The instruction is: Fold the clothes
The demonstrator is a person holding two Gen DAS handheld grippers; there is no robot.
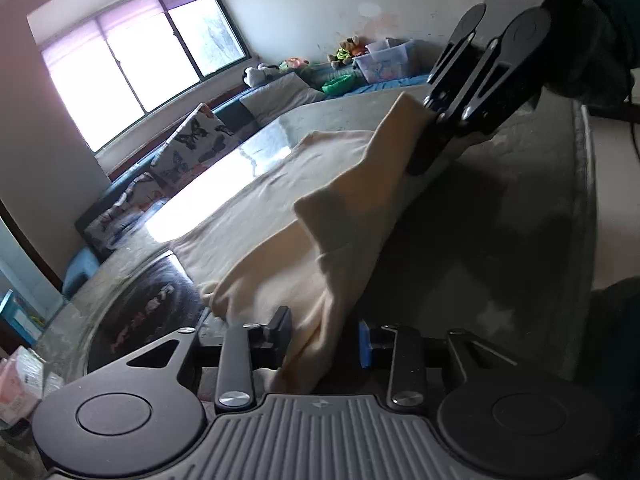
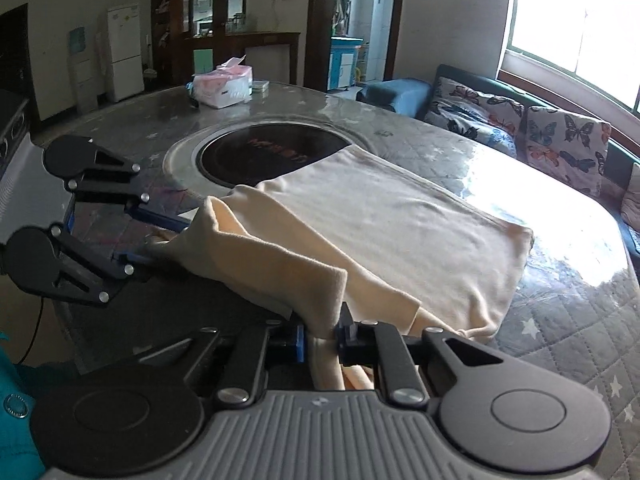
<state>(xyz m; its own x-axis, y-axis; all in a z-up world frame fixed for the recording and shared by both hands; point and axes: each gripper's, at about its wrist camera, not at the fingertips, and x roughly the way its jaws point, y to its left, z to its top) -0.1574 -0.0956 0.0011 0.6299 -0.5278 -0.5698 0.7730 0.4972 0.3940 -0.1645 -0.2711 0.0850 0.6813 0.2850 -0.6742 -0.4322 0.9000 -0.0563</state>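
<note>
While both tongs (image 1: 324, 344) (image 2: 322, 338) clamp it, cream garment (image 2: 380, 216) lifts off table (image 2: 560, 320)

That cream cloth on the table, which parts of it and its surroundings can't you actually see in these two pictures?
- Cream fabric garment: its type is unclear; the near edge is bunched inside the right gripper and the left gripper.
- Round black inset in the table: red lettering is too blurred to read, and the garment covers part of it.
- Person: only a teal sleeve shows, cut off by the right wrist view's edge.
</note>
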